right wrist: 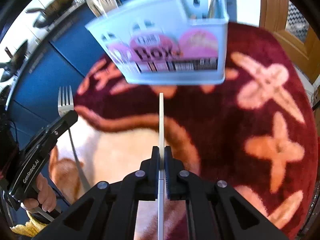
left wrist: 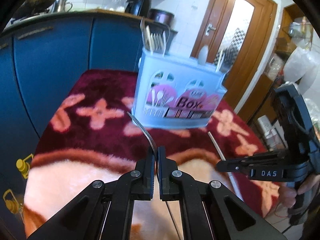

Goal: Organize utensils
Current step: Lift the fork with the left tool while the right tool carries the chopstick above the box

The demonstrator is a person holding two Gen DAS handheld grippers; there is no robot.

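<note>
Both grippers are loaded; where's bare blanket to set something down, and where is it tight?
Free: the pale blanket between the fork and white stick, and the maroon flowered stretch right of the stick. Crowded: the utensil box, already holding cutlery.

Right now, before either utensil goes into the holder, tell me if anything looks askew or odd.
Nothing spilled or damaged. The pale blue plastic utensil box stands upright on the maroon flowered blanket. The left gripper clamps a steel fork, the right gripper a flat white stick, which I cannot identify.
</note>
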